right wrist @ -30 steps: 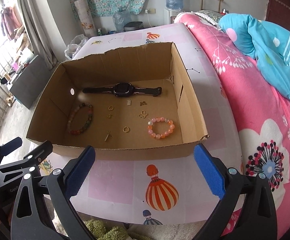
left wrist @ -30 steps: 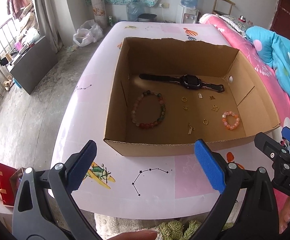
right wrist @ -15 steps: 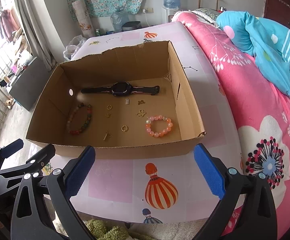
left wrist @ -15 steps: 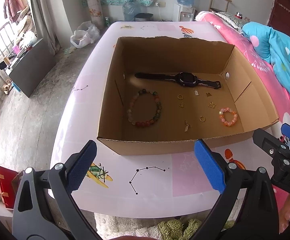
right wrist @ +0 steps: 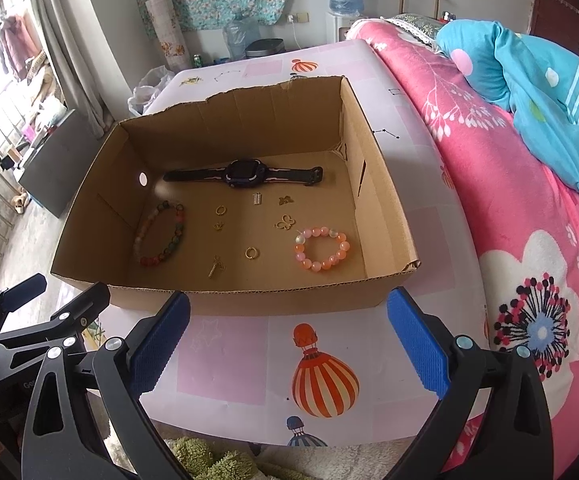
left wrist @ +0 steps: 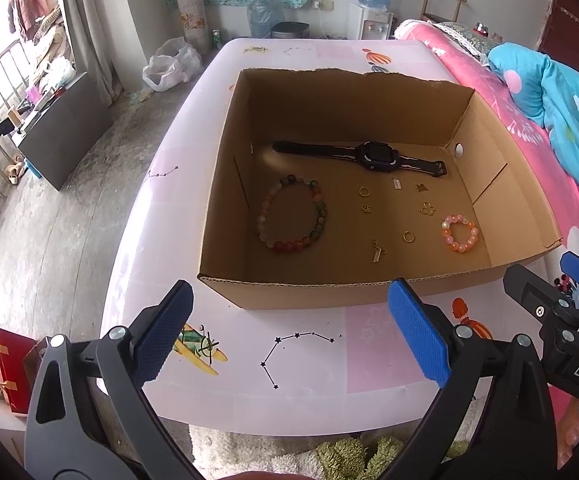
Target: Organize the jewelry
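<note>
1. Left gripper (left wrist: 289, 332): jaws wide apart, nothing between the blue pads, hanging over the near edge of the bed, short of the box.
2. Right gripper (right wrist: 289, 336): same, spread wide & empty, also in front of the box; seen at the right edge of the left cam, just beside the left one.
3. Cardboard box (left wrist: 309, 288): open top, sits on a pale pink sheet (left wrist: 309, 364) w/ star & balloon prints.
4. Black watch (left wrist: 375, 156): laid flat along the back of the box floor, strap stretched out.
5. Big bead bracelet (left wrist: 291, 214), mixed green/red/pale beads: left part of the floor, near the left wall, not touching it.
6. Small pink-orange bead bracelet (right wrist: 321, 250): right front of the floor.
7. Small gold bits lie scattered between the two bracelets, all apart: a ring (right wrist: 220, 210), a 2nd ring (right wrist: 252, 253), a butterfly charm (right wrist: 285, 223), a stick-shaped pendant (right wrist: 215, 267); others too small to tell.
8. Pink floral blanket (right wrist: 529, 220) to the right of the box, blue blanket (right wrist: 529, 80) on top of it.
9. Green fuzzy rug (left wrist: 349, 456) on the floor under the grippers.
</note>
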The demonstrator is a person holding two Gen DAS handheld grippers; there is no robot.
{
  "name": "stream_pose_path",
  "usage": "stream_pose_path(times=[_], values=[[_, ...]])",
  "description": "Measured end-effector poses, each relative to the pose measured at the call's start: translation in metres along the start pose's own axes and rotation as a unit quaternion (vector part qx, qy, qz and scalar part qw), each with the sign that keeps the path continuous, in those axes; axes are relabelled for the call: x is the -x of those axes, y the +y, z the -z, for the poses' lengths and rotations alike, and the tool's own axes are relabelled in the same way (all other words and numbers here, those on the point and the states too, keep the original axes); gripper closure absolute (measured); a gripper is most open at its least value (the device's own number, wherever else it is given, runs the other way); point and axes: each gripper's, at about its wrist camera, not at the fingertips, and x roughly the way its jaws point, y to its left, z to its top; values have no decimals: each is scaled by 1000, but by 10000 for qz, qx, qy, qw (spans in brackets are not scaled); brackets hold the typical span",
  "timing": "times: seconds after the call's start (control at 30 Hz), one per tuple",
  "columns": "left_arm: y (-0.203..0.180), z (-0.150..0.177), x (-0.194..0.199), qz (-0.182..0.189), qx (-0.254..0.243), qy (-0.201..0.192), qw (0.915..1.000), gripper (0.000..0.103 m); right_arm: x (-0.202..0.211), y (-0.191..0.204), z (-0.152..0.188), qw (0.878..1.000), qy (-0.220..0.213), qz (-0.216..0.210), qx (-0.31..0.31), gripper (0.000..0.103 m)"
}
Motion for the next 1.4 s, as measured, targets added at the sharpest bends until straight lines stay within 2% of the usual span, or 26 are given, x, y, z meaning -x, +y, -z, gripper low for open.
stream_pose_path(times=[1.4], values=[[-4,-1,-1,-22,-38,95,9999,9,-4,0,3,10000,56,-13,-9,7]])
